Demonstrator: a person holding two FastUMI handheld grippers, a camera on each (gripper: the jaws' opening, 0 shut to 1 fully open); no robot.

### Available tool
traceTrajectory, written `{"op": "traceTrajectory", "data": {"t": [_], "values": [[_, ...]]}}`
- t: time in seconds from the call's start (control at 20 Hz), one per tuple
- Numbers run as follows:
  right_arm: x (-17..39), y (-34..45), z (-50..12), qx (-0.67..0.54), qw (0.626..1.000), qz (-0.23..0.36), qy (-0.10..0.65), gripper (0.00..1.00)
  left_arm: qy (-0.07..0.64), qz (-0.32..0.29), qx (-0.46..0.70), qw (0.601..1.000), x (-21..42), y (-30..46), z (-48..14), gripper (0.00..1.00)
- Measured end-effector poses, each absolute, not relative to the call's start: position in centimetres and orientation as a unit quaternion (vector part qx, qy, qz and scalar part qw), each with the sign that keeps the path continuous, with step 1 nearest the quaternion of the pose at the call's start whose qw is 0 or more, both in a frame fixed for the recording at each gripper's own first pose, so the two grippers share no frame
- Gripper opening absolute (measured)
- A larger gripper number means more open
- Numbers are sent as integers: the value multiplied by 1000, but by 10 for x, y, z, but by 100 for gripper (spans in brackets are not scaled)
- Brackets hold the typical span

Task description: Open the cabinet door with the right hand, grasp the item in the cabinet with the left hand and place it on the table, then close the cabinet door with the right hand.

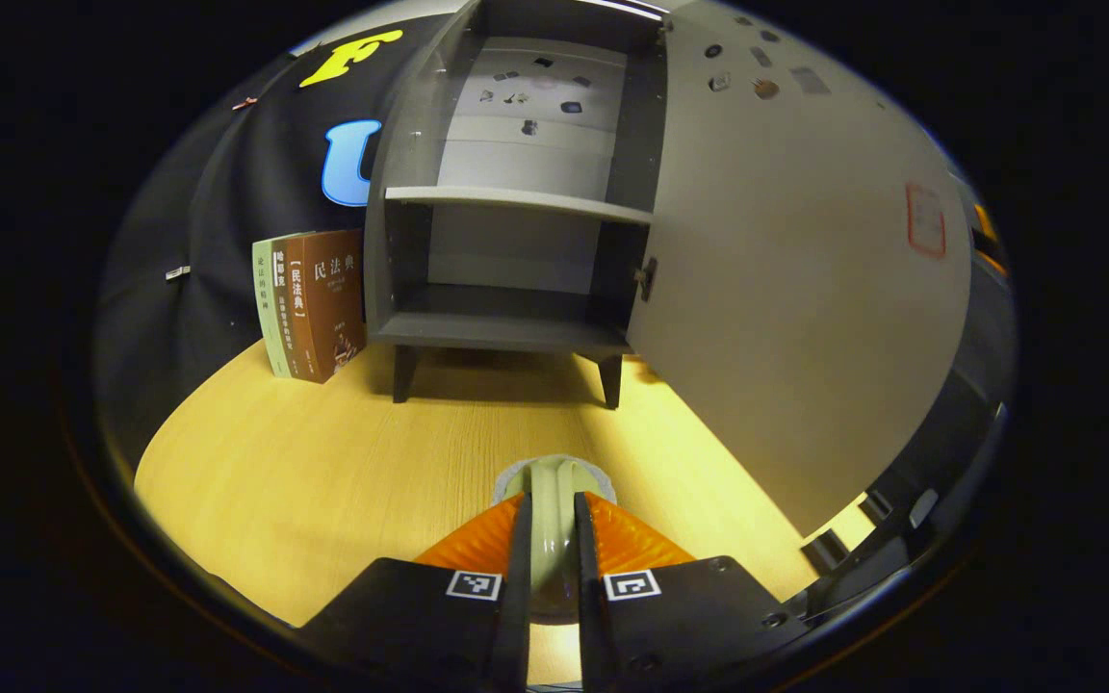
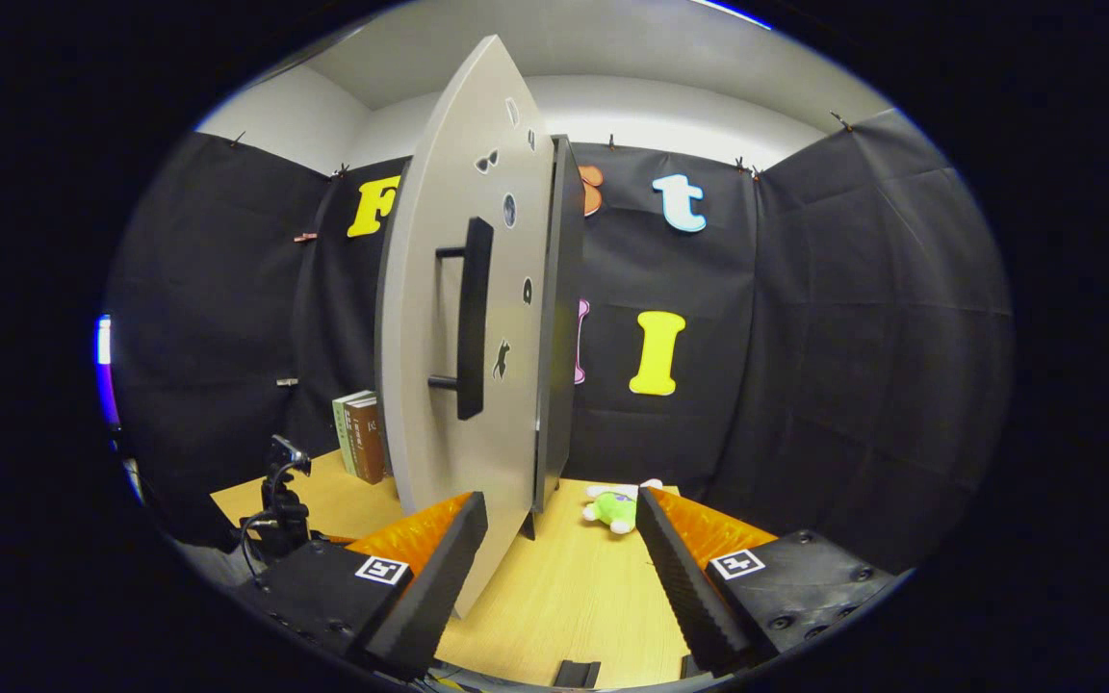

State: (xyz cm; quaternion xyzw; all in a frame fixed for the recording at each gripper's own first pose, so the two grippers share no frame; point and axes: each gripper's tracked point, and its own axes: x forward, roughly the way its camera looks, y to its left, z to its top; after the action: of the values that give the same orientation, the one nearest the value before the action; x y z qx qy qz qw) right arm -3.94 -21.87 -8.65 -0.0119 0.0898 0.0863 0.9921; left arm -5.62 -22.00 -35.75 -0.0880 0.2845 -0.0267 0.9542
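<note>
A pale cup (image 1: 554, 510) is pinched between the fingers of the left gripper (image 1: 553, 568) over the table (image 1: 323, 481), before the open cabinet (image 1: 506, 221). The right gripper (image 2: 559, 568) is spread wide beside the door (image 2: 449, 318).

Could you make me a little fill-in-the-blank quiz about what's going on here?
1. The cabinet door stands ___.
2. The left gripper is shut on a pale cup, held over the ___.
3. The right gripper has its fingers ___.
4. Beside the cabinet stand some ___.

Missing: open; table; open; books
</note>
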Motion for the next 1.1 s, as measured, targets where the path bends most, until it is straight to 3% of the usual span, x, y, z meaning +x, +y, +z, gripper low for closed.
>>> {"op": "traceTrajectory", "data": {"t": [0.6, 0.65, 0.85, 1.1], "values": [[-23, -234, -126, -17, 981, 139, 131, 98, 302, 18, -73, 950, -80, -223, -430, 28], [-21, -233, -125, -15, 981, 140, 130, 98, 299, 21, -75, 951, -82, -222, -429, 39], [-22, -232, -119, 2, 981, 146, 128, 98, 293, 49, -59, 953, -81, -203, -407, 97], [-22, -205, -111, 22, 976, 180, 123, 98, 214, 44, -38, 975, -75, -194, -291, 95]]}}
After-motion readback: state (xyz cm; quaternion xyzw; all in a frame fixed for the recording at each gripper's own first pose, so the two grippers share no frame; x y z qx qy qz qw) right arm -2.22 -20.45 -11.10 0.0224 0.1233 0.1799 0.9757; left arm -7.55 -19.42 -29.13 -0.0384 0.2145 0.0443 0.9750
